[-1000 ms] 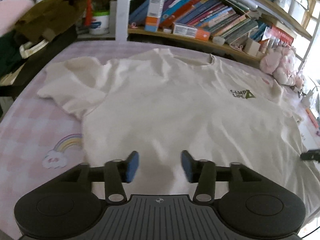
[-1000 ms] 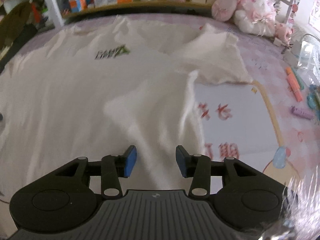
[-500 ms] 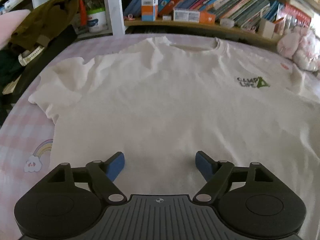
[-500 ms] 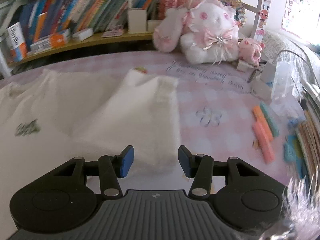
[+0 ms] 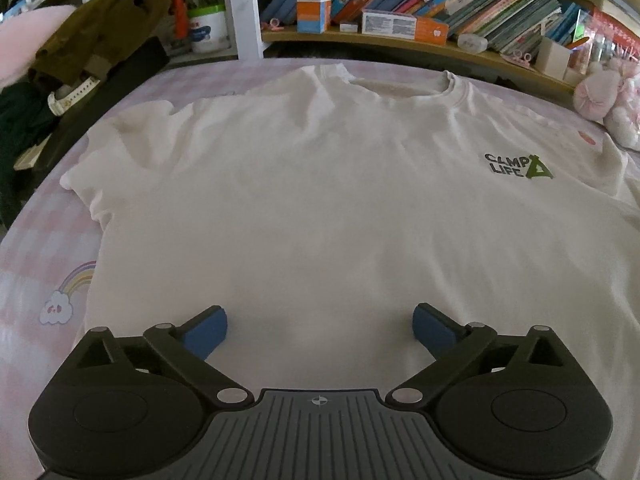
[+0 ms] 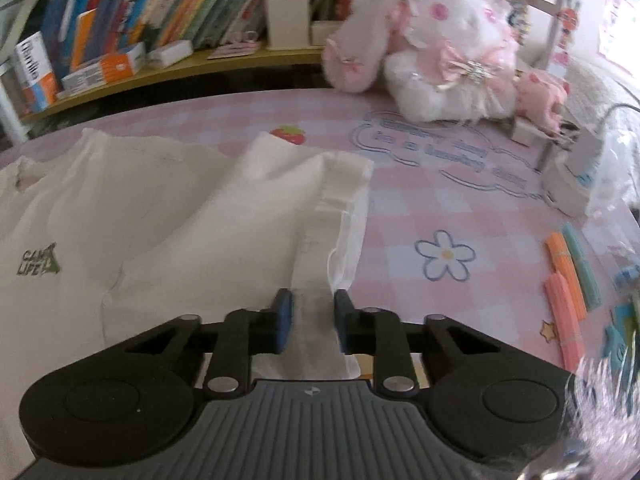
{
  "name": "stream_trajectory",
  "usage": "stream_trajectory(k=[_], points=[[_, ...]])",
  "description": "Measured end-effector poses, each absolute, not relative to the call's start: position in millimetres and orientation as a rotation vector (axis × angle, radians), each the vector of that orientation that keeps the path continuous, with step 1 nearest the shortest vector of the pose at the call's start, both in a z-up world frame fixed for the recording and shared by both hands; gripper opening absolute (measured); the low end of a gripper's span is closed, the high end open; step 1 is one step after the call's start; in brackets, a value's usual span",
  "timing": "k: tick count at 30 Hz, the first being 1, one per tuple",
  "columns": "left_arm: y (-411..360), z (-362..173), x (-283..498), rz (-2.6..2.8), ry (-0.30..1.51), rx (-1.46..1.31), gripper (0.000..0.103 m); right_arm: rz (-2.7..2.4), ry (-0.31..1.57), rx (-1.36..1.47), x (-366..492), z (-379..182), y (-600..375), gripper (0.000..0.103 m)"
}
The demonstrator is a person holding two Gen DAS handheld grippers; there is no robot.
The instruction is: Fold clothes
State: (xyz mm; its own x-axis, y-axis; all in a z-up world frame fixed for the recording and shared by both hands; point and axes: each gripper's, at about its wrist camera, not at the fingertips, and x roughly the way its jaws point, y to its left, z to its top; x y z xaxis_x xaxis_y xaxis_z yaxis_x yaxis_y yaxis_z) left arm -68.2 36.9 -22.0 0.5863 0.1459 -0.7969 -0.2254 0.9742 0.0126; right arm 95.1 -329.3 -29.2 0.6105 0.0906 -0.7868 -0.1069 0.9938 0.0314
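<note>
The white T-shirt carries a chest print reading "CAMP LIFE" beside a green triangle.

1. Setting: home, likely child's bedroom.
2. Evidence: pink checked cover with rainbow and flower prints; crowded bookshelf; pink plush toys; jacket heaped at left.
</note>
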Motion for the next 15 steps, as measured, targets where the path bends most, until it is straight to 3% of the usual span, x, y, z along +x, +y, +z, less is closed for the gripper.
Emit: stream_trajectory(k=[3,8,15], points=[[38.7,-23.2,-66.8,0.196,0.922,-0.085,0.103,0.102,0.911,-0.005,91.4,-25.0,-331.2,0.011],[42.7,-23.7,-61.5,0.14,0.936,-0.062,0.103,-0.03,0.919,0.068,61.3,-20.7,-334.8,0.011],[67.7,-8.0,-45.7,0.065,0.921,-0.03,0.103,-0.121,0.867,-0.057,55.4,-19.6,-317.6,0.035]])
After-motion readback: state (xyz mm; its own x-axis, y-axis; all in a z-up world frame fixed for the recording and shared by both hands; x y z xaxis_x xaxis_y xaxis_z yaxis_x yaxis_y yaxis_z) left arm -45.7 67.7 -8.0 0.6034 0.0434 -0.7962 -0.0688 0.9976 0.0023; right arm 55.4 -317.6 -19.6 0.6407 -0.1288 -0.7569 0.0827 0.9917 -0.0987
